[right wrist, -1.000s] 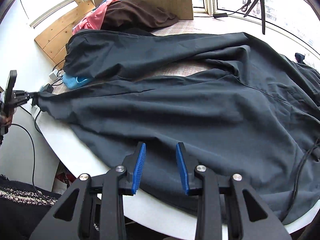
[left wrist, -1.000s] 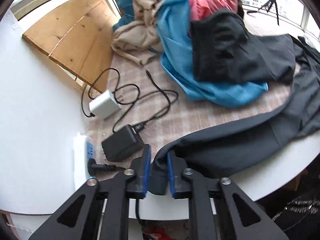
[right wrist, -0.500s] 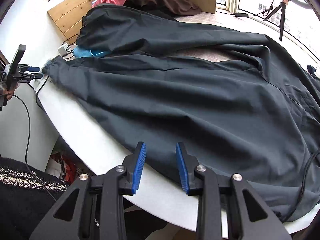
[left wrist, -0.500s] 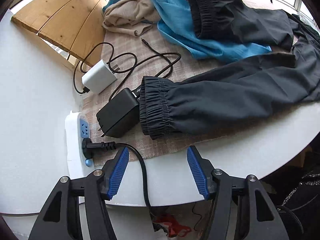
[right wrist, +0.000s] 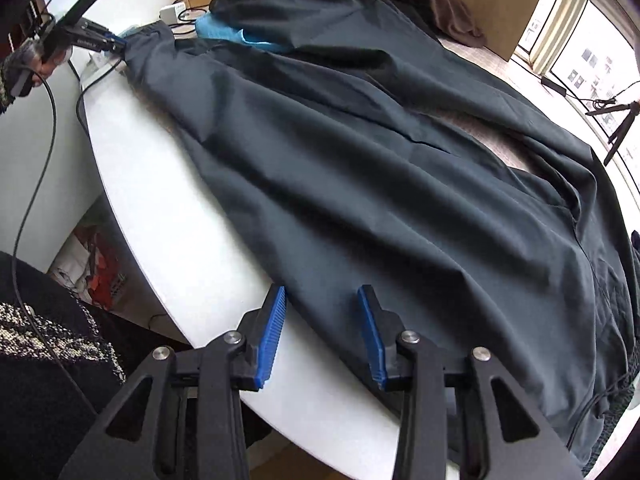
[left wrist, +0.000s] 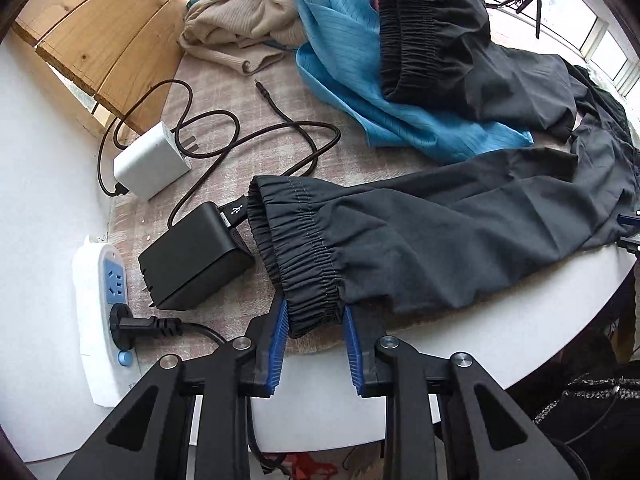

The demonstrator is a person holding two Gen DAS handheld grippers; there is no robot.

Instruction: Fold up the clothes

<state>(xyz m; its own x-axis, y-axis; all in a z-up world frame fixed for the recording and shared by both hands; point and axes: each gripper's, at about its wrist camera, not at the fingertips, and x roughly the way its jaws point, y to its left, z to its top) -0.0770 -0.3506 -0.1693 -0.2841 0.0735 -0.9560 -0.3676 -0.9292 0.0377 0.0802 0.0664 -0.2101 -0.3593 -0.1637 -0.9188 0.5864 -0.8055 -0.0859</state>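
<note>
Dark trousers (right wrist: pixel 400 168) lie spread across the round white table (right wrist: pixel 160 216). One leg ends in an elastic cuff (left wrist: pixel 304 256) lying flat near the table's left edge. My left gripper (left wrist: pixel 314 316) is open, its blue pads on either side of the cuff's near corner, not clamped. It also shows far left in the right wrist view (right wrist: pixel 102 42). My right gripper (right wrist: pixel 322 308) is open at the near edge of the trousers, with the cloth edge between the fingers.
A black adapter (left wrist: pixel 196 256), white charger (left wrist: pixel 152 164) and cables lie beside the cuff. A white power strip (left wrist: pixel 106 312) sits at the table edge. A clothes pile with blue cloth (left wrist: pixel 384 92) lies behind, and wooden boards (left wrist: pixel 104 36) stand at the back.
My left gripper let go of the cuff, opened wide and pulled back, then came forward around the cuff with jaws narrower. My right gripper stayed open and moved along the trouser edge.
</note>
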